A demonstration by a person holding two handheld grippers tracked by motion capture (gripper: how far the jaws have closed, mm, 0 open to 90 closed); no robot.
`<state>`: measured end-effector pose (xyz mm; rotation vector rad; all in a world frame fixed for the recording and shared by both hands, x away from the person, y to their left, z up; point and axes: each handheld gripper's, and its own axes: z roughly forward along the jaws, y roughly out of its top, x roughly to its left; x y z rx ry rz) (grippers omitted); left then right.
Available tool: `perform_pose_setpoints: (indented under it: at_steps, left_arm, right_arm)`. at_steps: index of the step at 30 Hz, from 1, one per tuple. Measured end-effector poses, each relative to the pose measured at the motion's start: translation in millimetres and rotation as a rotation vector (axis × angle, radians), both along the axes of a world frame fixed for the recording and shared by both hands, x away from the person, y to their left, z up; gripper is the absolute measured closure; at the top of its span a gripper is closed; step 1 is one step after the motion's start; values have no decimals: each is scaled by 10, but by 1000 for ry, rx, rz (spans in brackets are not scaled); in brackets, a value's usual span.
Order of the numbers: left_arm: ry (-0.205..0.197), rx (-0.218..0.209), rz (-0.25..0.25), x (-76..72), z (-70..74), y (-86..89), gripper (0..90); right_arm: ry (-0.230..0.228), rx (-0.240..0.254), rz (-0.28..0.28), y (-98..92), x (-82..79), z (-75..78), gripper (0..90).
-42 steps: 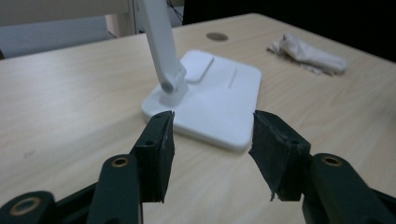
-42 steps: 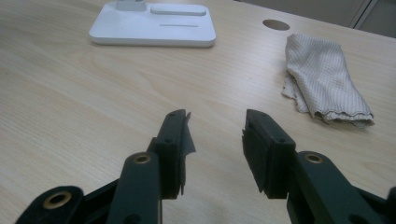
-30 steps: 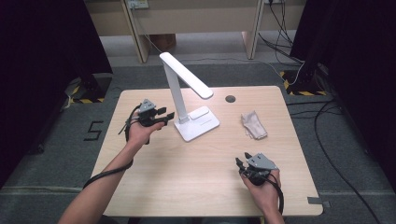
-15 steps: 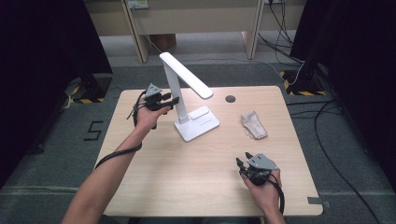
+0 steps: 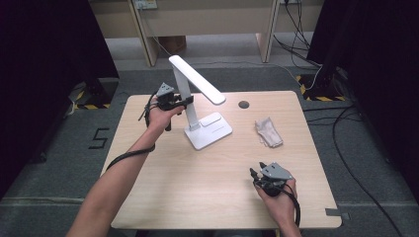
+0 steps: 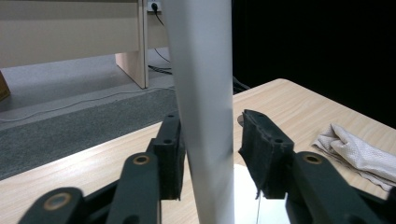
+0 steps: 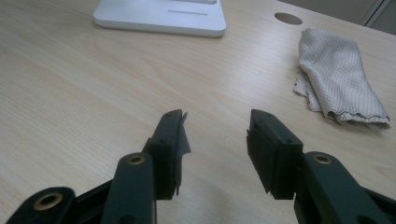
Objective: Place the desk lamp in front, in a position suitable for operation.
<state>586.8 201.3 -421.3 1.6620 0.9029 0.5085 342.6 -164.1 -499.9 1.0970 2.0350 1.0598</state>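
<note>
Nearest the person, by the table's [image 5: 197, 197] near right corner, the right gripper [image 5: 260, 174] rests low over the wood in the person's hand. In the right gripper view its jaws stand apart with only bare table between the pads [image 7: 176, 149], gripping nothing.

Farther in, toward the right edge, a crumpled pale cloth [image 5: 269, 132] lies flat on the table, well apart from both grippers. The right gripper view has it ahead and to the right of the jaws [image 7: 338, 79].

Around the middle of the table, somewhat toward the far edge, sits the white desk lamp [image 5: 197, 106]. Its flat rectangular base [image 5: 210, 132] lies on the wood, its stem rises upright from the base, and its long head slants out from the top of the stem toward the right.

At the stem, on the far left part of the table, the left gripper [image 5: 184, 102] is held up off the surface, its arm coming in across the near left. Its jaws have just been closing, with the lamp's stem [image 6: 203, 116] between them. In the left gripper view the left pad [image 6: 173, 158] lies against the stem, while a narrow gap shows between the stem and the right pad, so the grip is not yet full.

Just beyond the lamp, near the far edge, a small round dark hole [image 5: 243, 104] is set in the tabletop.
</note>
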Motion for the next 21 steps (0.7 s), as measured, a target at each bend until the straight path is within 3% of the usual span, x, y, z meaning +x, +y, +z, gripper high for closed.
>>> perform_pose_setpoints:
  at_steps: [3,5,14,21]
  left_arm:
    - [1,1,3,16,3,2,662]
    - [10,-25,-2,22,-12,23,676]
    - [36,-72,-19,-54,-22,30,725]
    - [66,-70,-51,6,-36,9,655]
  right_arm:
    - [4,-6,3,2,5,-7,556]
    - [6,-11,5,1,11,-16,556]
    - [16,-9,4,18,8,-15,556]
    - [18,-6,9,23,18,-19,549]
